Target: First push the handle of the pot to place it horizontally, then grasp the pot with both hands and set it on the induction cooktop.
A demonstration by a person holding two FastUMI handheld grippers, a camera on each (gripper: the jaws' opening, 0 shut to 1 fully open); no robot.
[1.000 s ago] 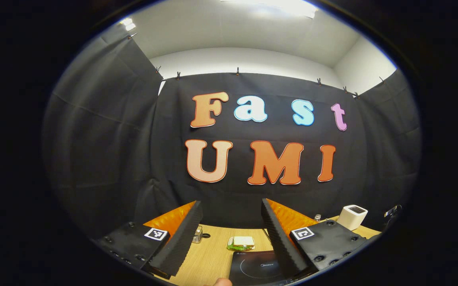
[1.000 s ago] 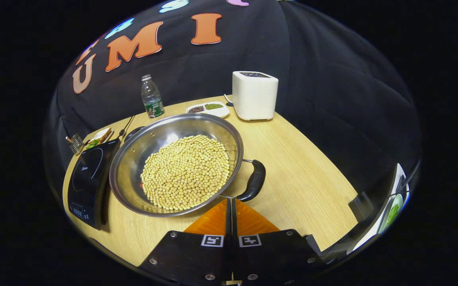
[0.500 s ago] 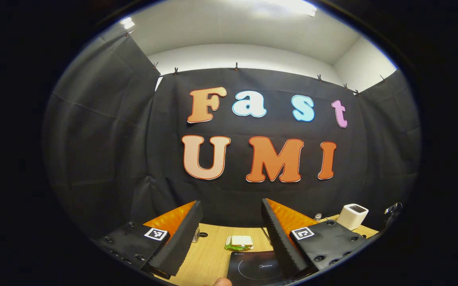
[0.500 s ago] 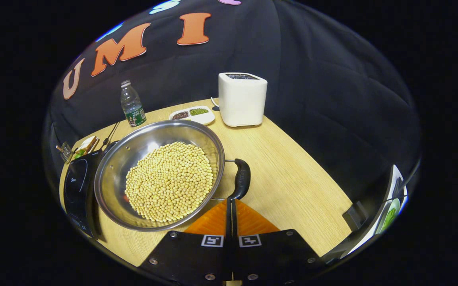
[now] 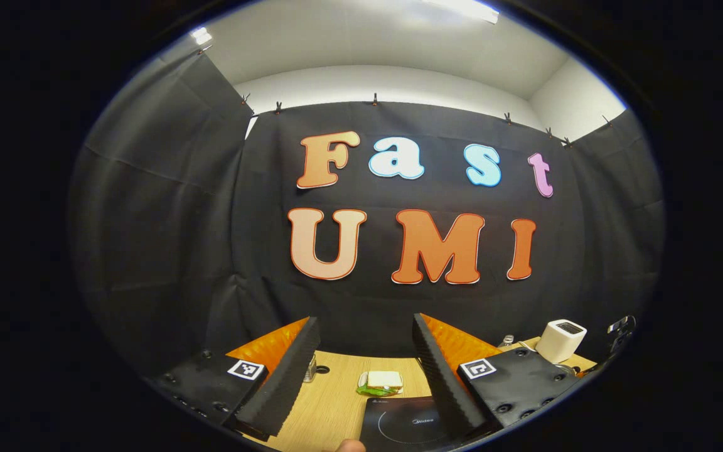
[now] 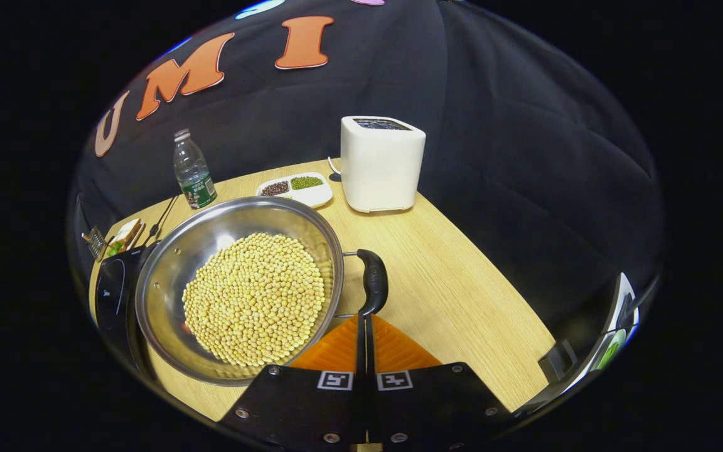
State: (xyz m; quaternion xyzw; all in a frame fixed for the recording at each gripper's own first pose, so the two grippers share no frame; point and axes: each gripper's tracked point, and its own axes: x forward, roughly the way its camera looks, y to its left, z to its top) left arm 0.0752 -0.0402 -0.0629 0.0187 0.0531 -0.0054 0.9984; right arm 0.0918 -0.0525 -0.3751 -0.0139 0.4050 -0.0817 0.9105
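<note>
Fingers [image 6: 356, 336] of right gripper [image 6: 364, 317] pressed together, tips at pot [image 6: 239, 285] handle [image 6: 371, 282]; left gripper [image 5: 361, 358] spread wide, above cooktop [image 5: 402, 424].

Since a second ago the pot's handle [image 6: 371, 282] has swung from slanting to lie more level beside the pot [image 6: 236, 289]. The right gripper [image 6: 364, 326], fingers pressed together, has followed its tip.
</note>
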